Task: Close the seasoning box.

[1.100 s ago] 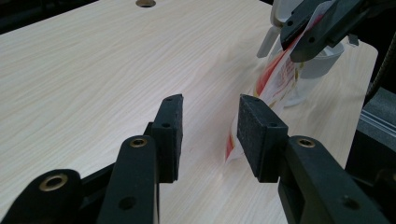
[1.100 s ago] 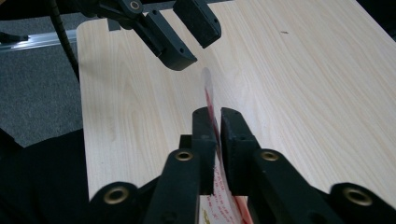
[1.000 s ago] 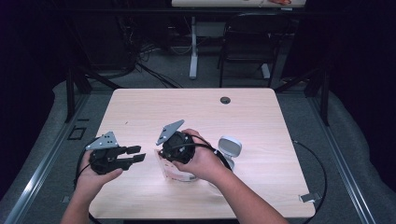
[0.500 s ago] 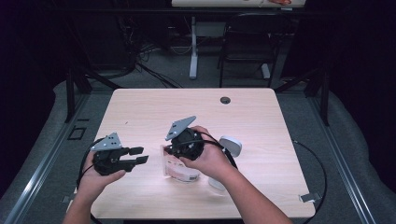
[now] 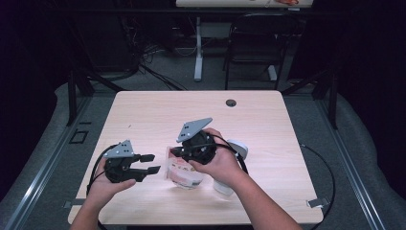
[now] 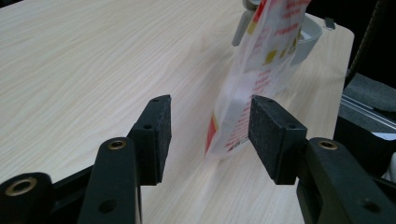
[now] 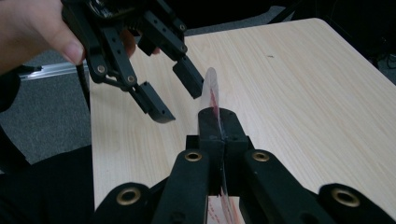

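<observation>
Bag (image 5: 184, 171) hangs just above the table (image 5: 268, 120), pinched in the fully closed right tongs (image 7: 215, 122), while the left tongs (image 6: 208, 133), jaws just opened wide, straddle its edge untouching; thin plastic could slip or tear.

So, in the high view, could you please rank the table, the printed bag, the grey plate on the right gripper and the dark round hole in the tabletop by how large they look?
1. table
2. printed bag
3. grey plate, close to the bag, which is partly covered
4. dark round hole
</observation>
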The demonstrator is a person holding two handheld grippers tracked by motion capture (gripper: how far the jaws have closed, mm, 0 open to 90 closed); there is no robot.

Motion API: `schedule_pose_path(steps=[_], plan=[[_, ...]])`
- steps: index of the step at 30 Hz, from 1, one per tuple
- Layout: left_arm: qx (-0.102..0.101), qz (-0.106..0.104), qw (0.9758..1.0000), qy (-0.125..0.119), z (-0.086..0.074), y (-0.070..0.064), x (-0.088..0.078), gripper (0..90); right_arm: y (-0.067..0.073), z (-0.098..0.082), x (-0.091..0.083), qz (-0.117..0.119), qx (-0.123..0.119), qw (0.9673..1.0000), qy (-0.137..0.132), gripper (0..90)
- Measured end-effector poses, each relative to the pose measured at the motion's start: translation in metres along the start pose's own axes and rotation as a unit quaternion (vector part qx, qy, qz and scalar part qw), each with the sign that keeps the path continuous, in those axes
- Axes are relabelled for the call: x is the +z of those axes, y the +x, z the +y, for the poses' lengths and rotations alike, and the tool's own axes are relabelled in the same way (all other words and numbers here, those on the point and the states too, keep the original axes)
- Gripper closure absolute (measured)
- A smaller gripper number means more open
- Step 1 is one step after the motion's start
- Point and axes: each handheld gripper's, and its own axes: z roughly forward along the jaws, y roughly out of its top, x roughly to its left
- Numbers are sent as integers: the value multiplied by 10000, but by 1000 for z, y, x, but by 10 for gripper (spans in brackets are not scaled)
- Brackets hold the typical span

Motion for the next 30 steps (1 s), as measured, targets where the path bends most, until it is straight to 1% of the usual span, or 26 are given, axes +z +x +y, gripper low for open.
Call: schedule_pose_path(steps=[4,5,6,9,10,12,15,16,17,20,22,25,26,27,28,30], plan=[[54,-2,10000,-3,-1,-1,5,495,0,3,-9,-26,-48,10000,-61,900],[70,-40,9999,-69,-2,-3,8,493,0,3,-10,-24,-39,10000,-75,900],[97,-46,9999,-65,-2,-4,9,490,0,3,-11,-19,-16,9999,-127,900],[131,-116,9998,-27,-3,-5,15,482,0,3,-16,-10,-14,9999,-161,900],[154,-111,9998,-2,-3,-6,17,479,0,3,-17,-9,-2,9998,-195,900],[151,-214,9997,-25,-4,-6,21,473,0,3,-20,-16,-22,9997,-224,900],[166,-270,9995,0,-5,-7,24,468,0,2,-25,-35,-4,9996,-285,900],[171,-359,9992,-22,-6,-8,28,466,0,2,-26,-32,1,9995,-312,900],[184,-389,9991,-26,-7,-9,30,461,-1,2,-27,-26,-10,9994,-331,900],[201,-416,9989,-24,-7,-10,33,456,0,3,-30,-28,-24,9993,-376,900],[252,-442,9987,24,-7,-12,37,455,0,3,-32,-20,-16,9992,-404,900],[250,-475,9986,-11,-8,-12,39,451,0,4,-33,-3,-16,9991,-423,900],[260,-539,9982,-19,-9,-12,41,445,0,5,-35,5,-21,9990,-446,900],[245,-568,9981,4,-9,-13,42,444,1,5,-36,17,-14,9989,-465,900],[261,-549,9981,36,-10,-13,44,442,1,5,-37,12,-33,9989,-470,900],[230,-559,9982,61,-11,-13,47,440,1,6,-38,30,-30,9987,-513,900]])
